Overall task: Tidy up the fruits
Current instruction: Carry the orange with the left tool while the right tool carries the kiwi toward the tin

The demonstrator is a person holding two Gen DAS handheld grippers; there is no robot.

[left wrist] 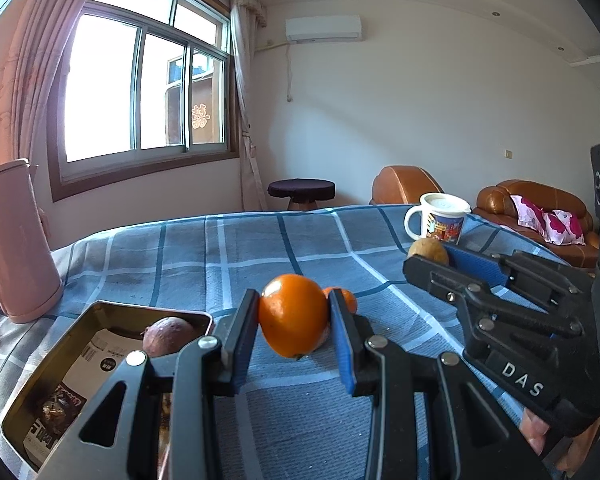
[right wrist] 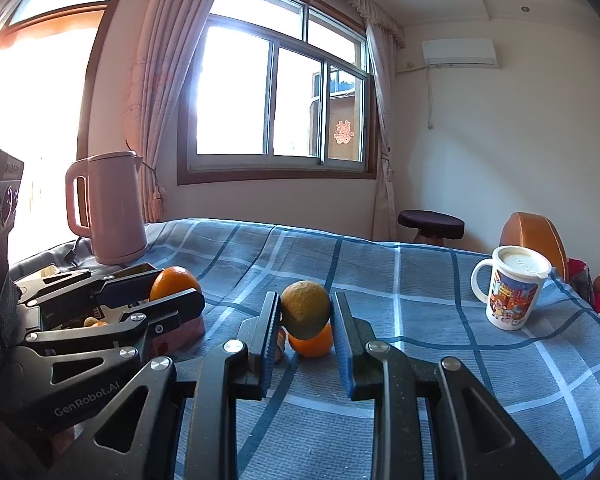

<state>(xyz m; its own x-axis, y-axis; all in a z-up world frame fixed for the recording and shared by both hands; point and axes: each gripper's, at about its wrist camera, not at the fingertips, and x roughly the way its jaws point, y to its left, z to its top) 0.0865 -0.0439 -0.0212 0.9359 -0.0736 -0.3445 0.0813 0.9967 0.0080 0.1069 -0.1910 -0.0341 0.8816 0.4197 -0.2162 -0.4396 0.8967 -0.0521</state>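
Gripping a round bright orange fruit point(left wrist: 293, 314) between its blue pads, the left gripper point(left wrist: 293, 320) is being held just above the blue checked cloth point(left wrist: 220, 248), probably so that it can be carried to the shallow gold metal tin point(left wrist: 60, 360) at its left, where a purple round fruit point(left wrist: 168, 336) is already lying. A dull green-brown round fruit point(right wrist: 306, 309) is being clamped by the right gripper point(right wrist: 306, 316) over a smaller orange point(right wrist: 311, 344) lying on the cloth. Farther away, a pink kettle point(right wrist: 112, 208) and a lidded white mug point(right wrist: 512, 292) are standing aside, out of the way.
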